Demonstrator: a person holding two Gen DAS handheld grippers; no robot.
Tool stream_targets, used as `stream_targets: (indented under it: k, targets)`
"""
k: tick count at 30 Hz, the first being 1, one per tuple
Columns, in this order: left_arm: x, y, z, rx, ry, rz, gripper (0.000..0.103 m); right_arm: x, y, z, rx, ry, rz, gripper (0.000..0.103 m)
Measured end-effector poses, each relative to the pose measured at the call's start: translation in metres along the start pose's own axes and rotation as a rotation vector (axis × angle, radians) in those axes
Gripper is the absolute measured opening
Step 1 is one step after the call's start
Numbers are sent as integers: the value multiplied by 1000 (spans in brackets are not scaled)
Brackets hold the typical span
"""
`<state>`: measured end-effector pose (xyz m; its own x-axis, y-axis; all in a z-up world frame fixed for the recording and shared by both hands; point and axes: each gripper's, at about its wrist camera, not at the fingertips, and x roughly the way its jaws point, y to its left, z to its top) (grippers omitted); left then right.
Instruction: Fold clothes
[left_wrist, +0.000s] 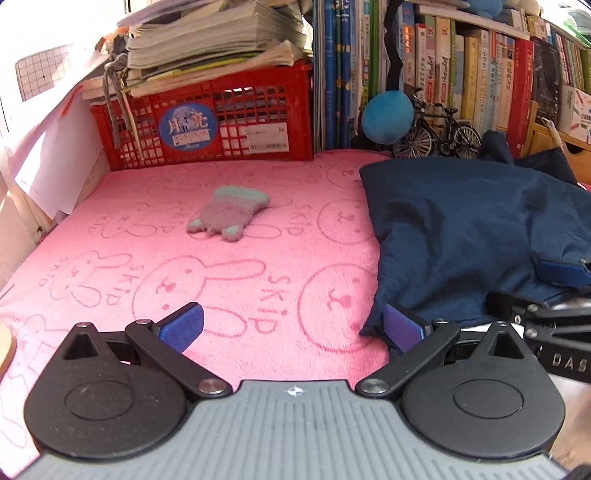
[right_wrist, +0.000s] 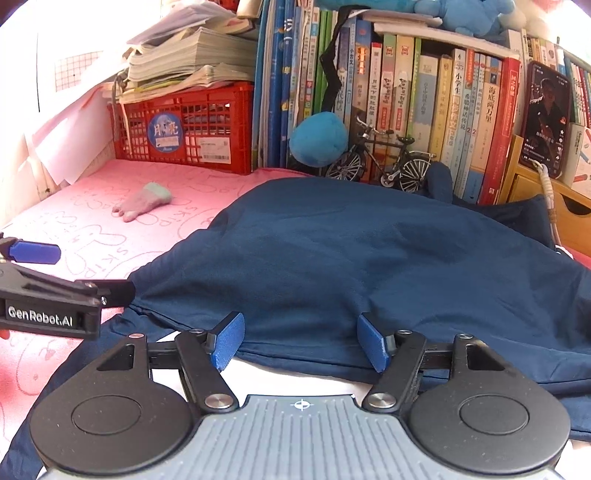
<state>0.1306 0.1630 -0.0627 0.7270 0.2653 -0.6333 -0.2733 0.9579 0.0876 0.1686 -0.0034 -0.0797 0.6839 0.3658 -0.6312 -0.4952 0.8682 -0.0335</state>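
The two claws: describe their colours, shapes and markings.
Both match. The left claw and right claw have black linkage arms on round black discs, blue ribbed pads, and a grey ridged body with a small crosshair mark. White lettering marks their sides: "GenRobot.AI" on the left, "DAS" on the right.

The towel (left_wrist: 258, 258) is pink, fluffy terry cloth. The garment (right_wrist: 351, 251) is matt navy cloth. The crate (left_wrist: 229, 122) is glossy red plastic. The sock (left_wrist: 229, 212) is fuzzy. The gripper fingers (right_wrist: 229, 341) carry ribbed blue pads.
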Motion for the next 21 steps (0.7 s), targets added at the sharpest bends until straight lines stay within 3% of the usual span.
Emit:
stream_targets:
  k: [3,5,7,10,15,18,19,21]
  targets:
    - [-3,-9,26,22,-67,-57,101,-1,1,0,-5,-1,-2,69]
    - [11,-18,42,33,-52,-112,101,-1,1,0,-7,-2,-4,69]
    - [40,-31,51,67,5,-119,101,-2,1,0,-7,-2,-4,69]
    - [84,-49,53,139,66,-51,98,-2,1,1,-6,-1,0,71]
    - [120,-38,67,118,24,155,100,-1,2,1,-10,4,10,75]
    - [126,-27,76,144,25,258,91,0,0,1,-1,7,20,76]
    - [120,-23,77,139,5,245,85,0,0,2,1,8,23,77]
    - [106,-18,79,125,-36,210,85,0,0,1,-1,8,24,77]
